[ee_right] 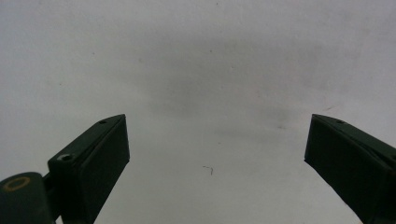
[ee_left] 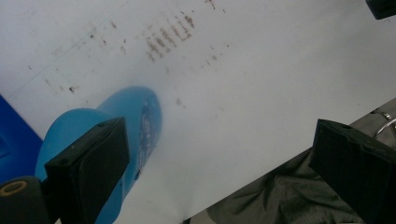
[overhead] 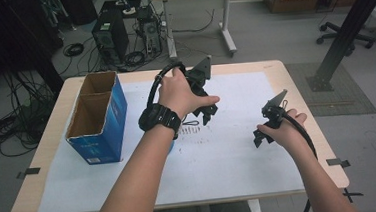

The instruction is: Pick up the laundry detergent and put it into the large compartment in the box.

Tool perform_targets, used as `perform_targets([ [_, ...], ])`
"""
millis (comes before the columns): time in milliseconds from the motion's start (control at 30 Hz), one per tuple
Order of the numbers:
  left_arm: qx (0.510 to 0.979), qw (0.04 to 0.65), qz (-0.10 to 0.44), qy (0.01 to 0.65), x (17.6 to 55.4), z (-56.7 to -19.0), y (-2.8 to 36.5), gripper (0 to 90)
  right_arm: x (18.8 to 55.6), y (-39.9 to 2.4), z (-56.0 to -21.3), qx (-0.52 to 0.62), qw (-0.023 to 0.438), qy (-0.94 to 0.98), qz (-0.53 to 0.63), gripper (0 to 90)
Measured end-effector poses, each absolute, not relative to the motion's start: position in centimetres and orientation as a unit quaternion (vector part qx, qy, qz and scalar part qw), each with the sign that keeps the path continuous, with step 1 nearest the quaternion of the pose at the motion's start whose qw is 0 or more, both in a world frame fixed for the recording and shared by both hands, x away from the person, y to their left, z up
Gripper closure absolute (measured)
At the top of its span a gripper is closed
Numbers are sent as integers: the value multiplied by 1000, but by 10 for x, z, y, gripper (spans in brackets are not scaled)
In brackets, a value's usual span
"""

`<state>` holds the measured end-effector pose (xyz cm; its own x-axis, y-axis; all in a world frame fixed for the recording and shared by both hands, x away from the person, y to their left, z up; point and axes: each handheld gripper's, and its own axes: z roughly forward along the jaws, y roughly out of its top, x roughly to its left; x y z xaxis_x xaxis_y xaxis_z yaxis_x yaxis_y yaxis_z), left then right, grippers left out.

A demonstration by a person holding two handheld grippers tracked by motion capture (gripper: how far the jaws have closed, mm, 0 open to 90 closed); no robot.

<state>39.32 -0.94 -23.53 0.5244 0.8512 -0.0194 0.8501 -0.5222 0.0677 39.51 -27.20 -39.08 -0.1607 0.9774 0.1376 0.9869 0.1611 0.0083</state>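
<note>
1. A blue box (overhead: 99,119) stands open-topped at the left of the tabletop (overhead: 273,70), its long axis running away from the person.
2. The left tool (overhead: 201,101), jaws spread and empty, hovers mid-sheet; a blue object (ee_left: 140,121) lies just beside its left jaw, partly hidden, probably its target.
3. The right tool (overhead: 265,133), jaws spread wide and empty, hangs over bare white paper (ee_right: 210,70), farther off.
4. Beyond: grey floor, computers, cables.

Wood worktop (overhead: 294,78) w/ white sheet (overhead: 239,157) over most of it. On sheet: open blue box (overhead: 99,117) at left, blue thing (ee_left: 140,121) near mid-front.
</note>
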Motion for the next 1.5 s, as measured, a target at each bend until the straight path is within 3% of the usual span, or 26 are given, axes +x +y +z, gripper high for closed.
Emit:
perform_targets([
  [733, 875, 45, 11, 483, 396, -217, -4, 51, 390, -271, -385, -640, 47, -765, -57, 66],
  [1500, 855, 44, 31, 516, 401, -187, 58, 46, 391, -273, -383, -642, 48, -762, -63, 66],
])
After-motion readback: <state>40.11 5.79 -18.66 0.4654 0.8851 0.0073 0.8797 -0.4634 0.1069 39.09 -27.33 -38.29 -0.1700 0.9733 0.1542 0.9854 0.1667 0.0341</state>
